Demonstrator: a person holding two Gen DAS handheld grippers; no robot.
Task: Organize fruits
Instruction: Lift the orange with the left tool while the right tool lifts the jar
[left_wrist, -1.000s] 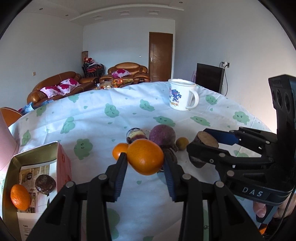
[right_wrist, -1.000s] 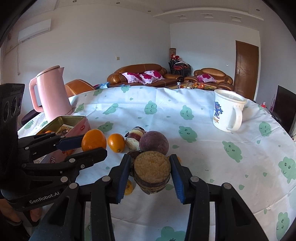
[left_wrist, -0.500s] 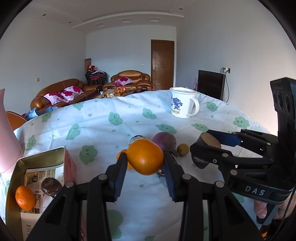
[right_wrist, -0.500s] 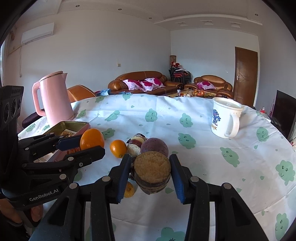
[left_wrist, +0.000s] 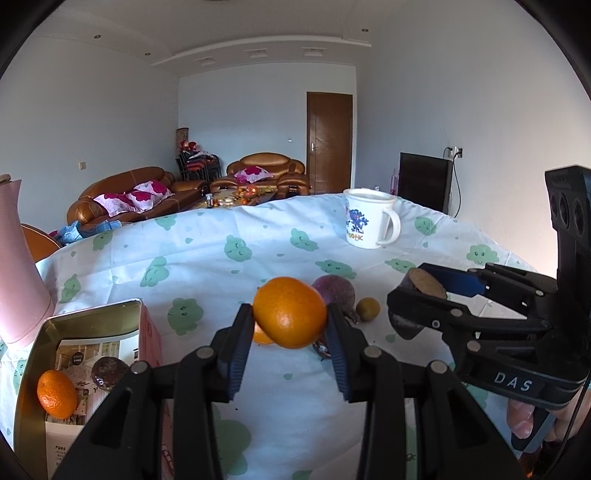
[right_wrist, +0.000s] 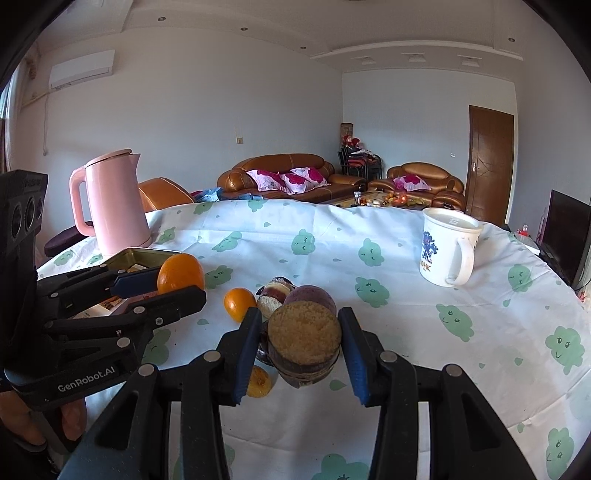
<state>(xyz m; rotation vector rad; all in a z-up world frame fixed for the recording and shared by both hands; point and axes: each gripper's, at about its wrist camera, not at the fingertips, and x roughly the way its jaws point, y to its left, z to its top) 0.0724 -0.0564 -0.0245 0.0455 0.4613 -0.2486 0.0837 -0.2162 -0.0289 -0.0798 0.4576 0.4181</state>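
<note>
Nearest to me, both tools are loaded and lifted off the worktop (left_wrist: 258, 236). The left hand-held gripper (left_wrist: 290, 328) is clamped on a large orange (left_wrist: 289, 312). The right hand-held gripper (right_wrist: 303, 345) is clamped on a dark fruit half (right_wrist: 303, 341), its tan cut face turned toward the camera.

This looks like the carrying step, fruit picked and not yet delivered. Low to the left sits the gold tin (left_wrist: 27, 363), open, already holding a small orange (left_wrist: 56, 394) and a dark round fruit (left_wrist: 110, 372).

I'd guess the next move is to swing the large orange left over the tin, lower it into free space and part the fingers.

Beyond the grippers, loose fruit waits on the cloth: a purple one (right_wrist: 310, 295), another small orange (right_wrist: 239, 303). Further back stand a white mug (right_wrist: 445, 251) and pink kettle (right_wrist: 110, 208).
</note>
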